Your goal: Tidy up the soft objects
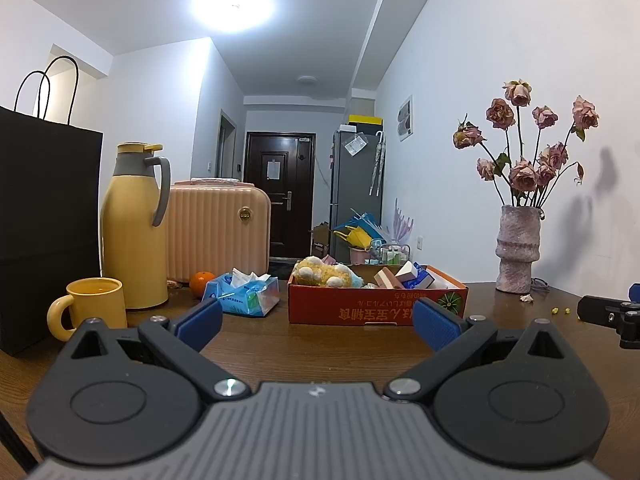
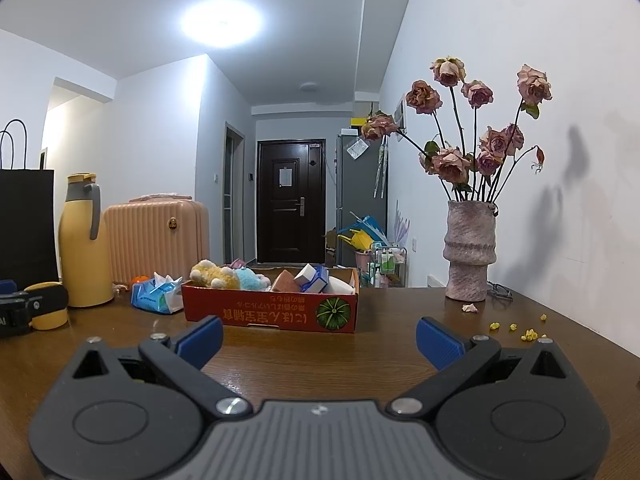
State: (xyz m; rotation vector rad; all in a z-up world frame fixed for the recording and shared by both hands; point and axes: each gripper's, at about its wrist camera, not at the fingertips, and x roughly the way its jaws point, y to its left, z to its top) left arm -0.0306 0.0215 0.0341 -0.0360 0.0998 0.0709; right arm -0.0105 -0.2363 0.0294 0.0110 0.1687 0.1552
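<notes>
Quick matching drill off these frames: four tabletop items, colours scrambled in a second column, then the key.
Items:
1. thermos jug
2. cardboard box
3. paper bag
4. vase

Colours:
A. black
B. pinkish grey
C. yellow
D. red-orange

Pairs: 1-C, 2-D, 3-A, 4-B

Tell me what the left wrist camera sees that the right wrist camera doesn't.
Only the left wrist view shows the yellow mug's open rim and handle, and the whole orange. Only the right wrist view shows the yellow crumbs spread out on the table. Both show the red cardboard box with the plush toys, the tissue pack, the yellow thermos and the vase of dried roses.
</notes>
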